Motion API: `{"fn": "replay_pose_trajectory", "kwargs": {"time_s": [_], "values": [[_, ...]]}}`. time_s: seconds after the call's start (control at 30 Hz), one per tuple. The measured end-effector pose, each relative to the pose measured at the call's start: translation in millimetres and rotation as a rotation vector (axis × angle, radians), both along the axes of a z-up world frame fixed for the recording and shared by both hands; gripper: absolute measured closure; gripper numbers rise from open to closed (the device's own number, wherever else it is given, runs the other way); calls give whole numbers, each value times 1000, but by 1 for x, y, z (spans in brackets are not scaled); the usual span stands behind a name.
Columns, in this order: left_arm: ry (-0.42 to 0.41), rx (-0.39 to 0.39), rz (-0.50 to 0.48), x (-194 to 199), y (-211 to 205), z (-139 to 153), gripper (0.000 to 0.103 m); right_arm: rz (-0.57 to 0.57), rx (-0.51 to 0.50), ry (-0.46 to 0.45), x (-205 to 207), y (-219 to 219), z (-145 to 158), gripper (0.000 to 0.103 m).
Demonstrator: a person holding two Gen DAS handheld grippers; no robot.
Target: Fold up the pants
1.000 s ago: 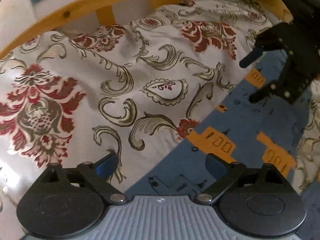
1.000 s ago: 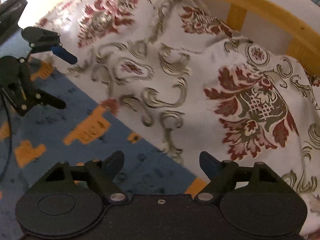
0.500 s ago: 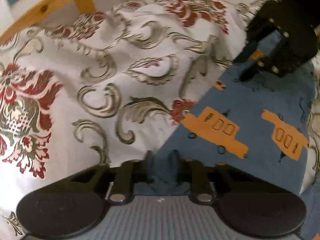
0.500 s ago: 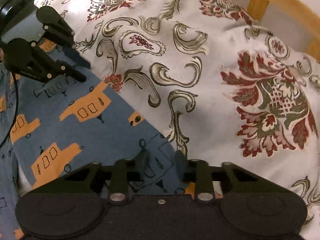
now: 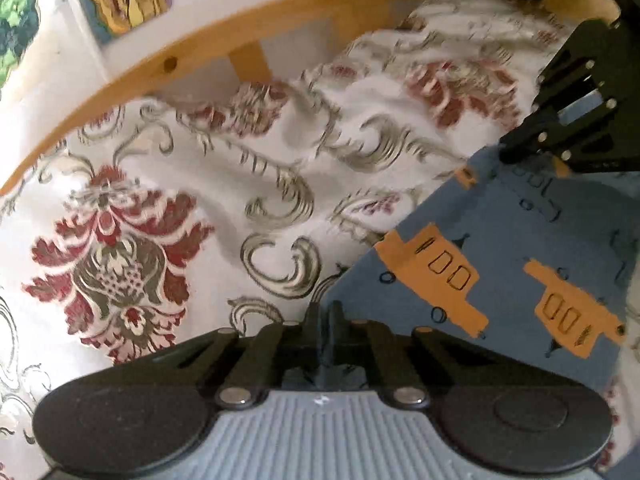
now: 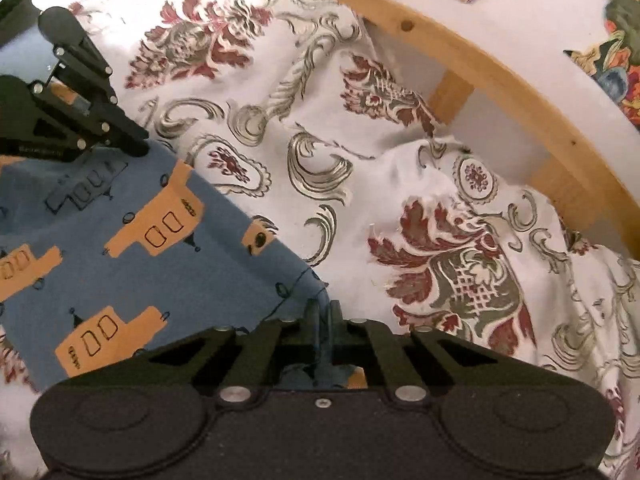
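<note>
Pants [image 5: 500,248], blue with orange vehicle print, lie on the bed over a floral bedspread [image 5: 224,184], near the wooden bed frame [image 5: 248,20]. One straight edge of the fabric runs between the two grippers and looks pulled fairly flat.

Left gripper [image 5: 325,320]: jaws nearly together, blue fabric pinched between them at one corner of that edge. Right gripper [image 6: 322,316]: same, jaws nearly together on a bunch of blue fabric at the other corner. Each gripper also shows in the other's view, tips down at the fabric edge.

Progress, as I read it: early. Both corners are grasped, no fold line visible on the exposed panel, though the rest of the garment is out of frame, so I can't tell whether the legs are already doubled. Left to do: lift the held edge, carry it over onto the far part, lay it down, release, then any further folds and smoothing.
</note>
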State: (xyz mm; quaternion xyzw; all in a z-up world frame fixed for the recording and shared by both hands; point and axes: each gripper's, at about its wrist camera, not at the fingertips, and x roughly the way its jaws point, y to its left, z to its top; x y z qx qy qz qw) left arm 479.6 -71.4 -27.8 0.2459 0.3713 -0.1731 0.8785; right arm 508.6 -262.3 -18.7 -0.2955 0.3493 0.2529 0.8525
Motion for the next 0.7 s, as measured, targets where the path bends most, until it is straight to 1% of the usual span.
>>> {"fn": "replay_pose_trajectory", "kwargs": {"time_s": [0.03,0.07,0.1,0.13,0.17,0.2,0.23,0.27,0.3,0.33,0.37,0.4,0.43,0.47,0.5,0.53,0.63,0.7], "values": [[15,10,6,4,0,-7,98,-4,-12,10,4,3,-6,101],[31,19,11,6,-1,-13,94,-7,-22,20,7,5,-12,101],[41,23,15,8,0,-19,92,-12,-27,31,9,7,-18,99],[44,23,14,7,2,-22,88,-21,-27,43,11,8,-23,97],[44,13,9,6,6,-21,78,-28,-18,50,11,7,-26,94],[44,6,5,5,11,-18,69,-31,5,52,11,4,-25,89],[39,-7,-1,2,19,-12,49,-30,31,55,9,2,-23,78],[28,-21,-8,-2,28,-5,36,-27,53,51,6,0,-20,69],[7,-32,-14,-6,37,2,31,-16,76,39,3,-3,-15,52],[-23,-38,-22,-10,49,10,22,0,94,29,-2,-3,-11,33],[-53,-42,-31,-14,63,19,14,30,126,20,-6,-4,-6,27],[-70,-47,-40,-16,75,26,12,60,156,18,-11,-3,-2,22],[-78,-52,-47,-19,90,34,9,99,192,27,-15,-1,3,22],[-67,-56,-47,-19,102,41,9,140,225,45,-17,3,6,21],[-49,-64,-45,-19,110,47,9,174,245,60,-19,10,8,18],[-13,-83,-44,-19,124,52,8,204,256,71,-21,18,8,16],[78,-140,-9,-12,150,57,7,280,255,108,-20,48,3,16],[129,-174,31,-7,162,54,7,311,239,132,-17,68,-1,16]]}}
